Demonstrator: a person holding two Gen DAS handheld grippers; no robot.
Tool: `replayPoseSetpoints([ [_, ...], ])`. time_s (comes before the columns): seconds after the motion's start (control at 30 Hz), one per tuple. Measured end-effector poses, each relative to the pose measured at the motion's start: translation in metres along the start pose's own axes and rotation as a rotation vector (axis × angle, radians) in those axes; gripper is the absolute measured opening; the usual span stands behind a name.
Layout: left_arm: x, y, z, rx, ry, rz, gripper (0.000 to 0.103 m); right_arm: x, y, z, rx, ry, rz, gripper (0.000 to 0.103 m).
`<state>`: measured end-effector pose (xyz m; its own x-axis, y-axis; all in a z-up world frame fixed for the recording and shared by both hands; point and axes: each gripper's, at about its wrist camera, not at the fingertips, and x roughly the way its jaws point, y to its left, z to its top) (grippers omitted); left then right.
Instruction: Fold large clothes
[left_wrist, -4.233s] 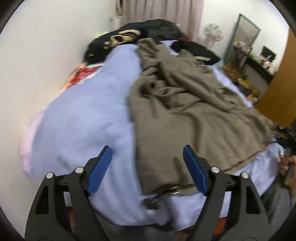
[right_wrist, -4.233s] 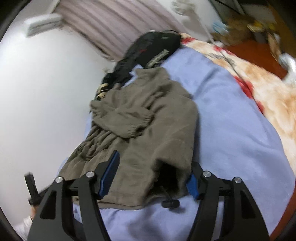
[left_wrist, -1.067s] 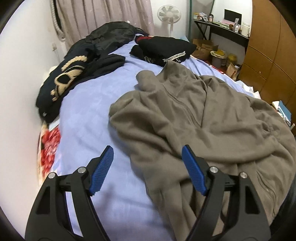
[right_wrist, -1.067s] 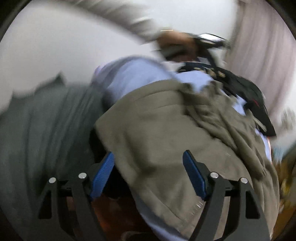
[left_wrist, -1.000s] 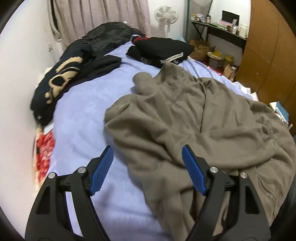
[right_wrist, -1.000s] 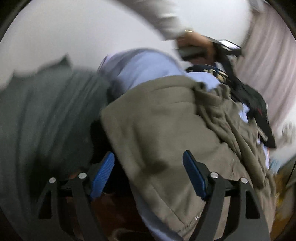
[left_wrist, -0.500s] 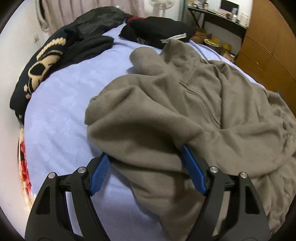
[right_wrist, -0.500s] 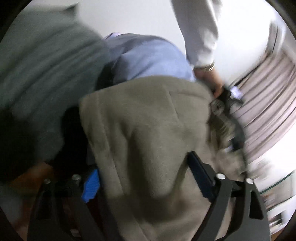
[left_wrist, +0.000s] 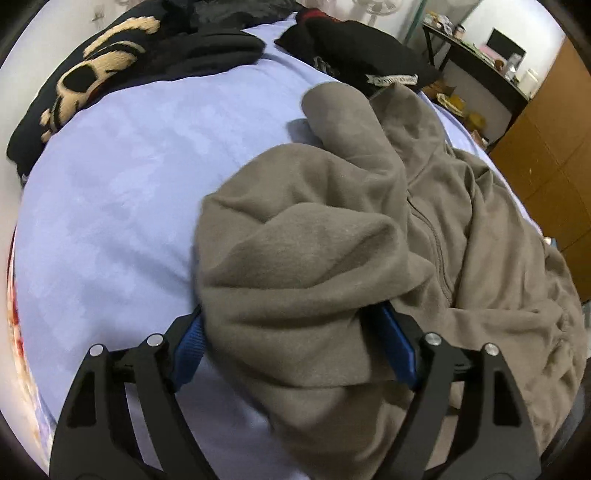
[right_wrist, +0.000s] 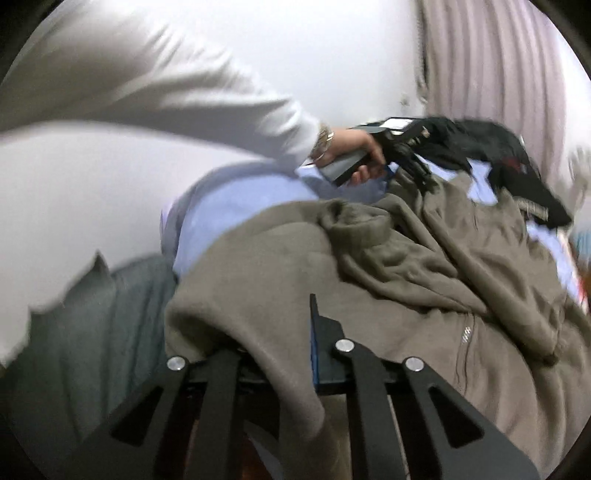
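A brown fleece jacket (left_wrist: 369, 229) lies crumpled on the lavender bed sheet (left_wrist: 129, 184), zip side up. My left gripper (left_wrist: 293, 339) points down at its near left fold. Its jaws are opening slightly and stand wide, and the bunched fold fills the gap and drapes over both blue pads (left_wrist: 400, 349). In the right wrist view the jacket (right_wrist: 424, 295) spreads away from me. There my right gripper (right_wrist: 288, 332) is closing, with its jaws nearly together on the jacket's near edge, which hangs over the left finger. A hand (right_wrist: 354, 155) in a white sleeve holds the left gripper farther off.
Black clothes with a skull print (left_wrist: 92, 85) and another black garment (left_wrist: 362, 55) lie at the bed's far end. A desk (left_wrist: 476, 59) and a wooden wardrobe (left_wrist: 546, 129) stand to the right. The person's grey trousers (right_wrist: 92, 332) are near left, and a curtain (right_wrist: 498, 66) hangs behind.
My left gripper has come down and forward until the jacket's fold lies between its pads. My right gripper's jaws went from wide to nearly together on the jacket's edge, and it rolled and lifted.
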<state>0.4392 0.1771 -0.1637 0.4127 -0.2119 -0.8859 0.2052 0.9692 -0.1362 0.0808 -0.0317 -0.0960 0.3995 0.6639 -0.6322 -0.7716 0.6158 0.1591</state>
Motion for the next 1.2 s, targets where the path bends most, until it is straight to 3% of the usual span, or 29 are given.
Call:
replayPoseSetpoints([
  [0.03, 0.002, -0.005, 0.0, 0.016, -0.001, 0.01, 0.078, -0.004, -0.005, 0.002, 0.044, -0.004, 0.008, 0.009],
  [0.07, 0.005, -0.009, 0.0, 0.023, 0.0, 0.025, 0.069, -0.007, -0.005, 0.005, 0.078, -0.007, 0.013, 0.008],
  [0.1, 0.006, -0.009, 0.002, 0.023, -0.004, 0.041, 0.048, -0.014, -0.013, 0.006, 0.133, -0.016, 0.026, 0.008],
  [0.17, 0.001, -0.005, 0.004, 0.003, -0.023, 0.053, 0.03, -0.026, -0.031, 0.008, 0.24, -0.045, 0.067, 0.008],
  [0.2, -0.006, -0.001, 0.005, -0.015, -0.042, 0.039, 0.023, -0.032, -0.04, 0.006, 0.309, -0.063, 0.105, 0.008],
  [0.27, -0.019, 0.004, 0.004, -0.021, -0.068, 0.023, 0.019, -0.037, -0.057, 0.001, 0.409, -0.095, 0.155, 0.008],
  [0.33, -0.033, 0.003, 0.004, -0.025, -0.088, 0.0, 0.016, -0.051, -0.071, -0.01, 0.534, -0.141, 0.22, 0.008],
  [0.53, -0.068, -0.029, 0.021, -0.05, -0.137, -0.028, 0.014, -0.087, -0.118, -0.038, 0.731, -0.265, 0.319, 0.008],
  [0.73, -0.086, -0.089, 0.067, -0.087, -0.191, -0.01, 0.013, -0.151, -0.174, -0.08, 0.871, -0.417, 0.293, 0.008],
  [1.0, -0.054, -0.207, 0.13, -0.07, -0.249, 0.007, 0.013, -0.212, -0.244, -0.153, 1.071, -0.611, 0.255, 0.008],
  [1.2, 0.004, -0.299, 0.165, -0.033, -0.215, 0.025, 0.013, -0.24, -0.29, -0.208, 1.2, -0.661, 0.169, 0.008],
])
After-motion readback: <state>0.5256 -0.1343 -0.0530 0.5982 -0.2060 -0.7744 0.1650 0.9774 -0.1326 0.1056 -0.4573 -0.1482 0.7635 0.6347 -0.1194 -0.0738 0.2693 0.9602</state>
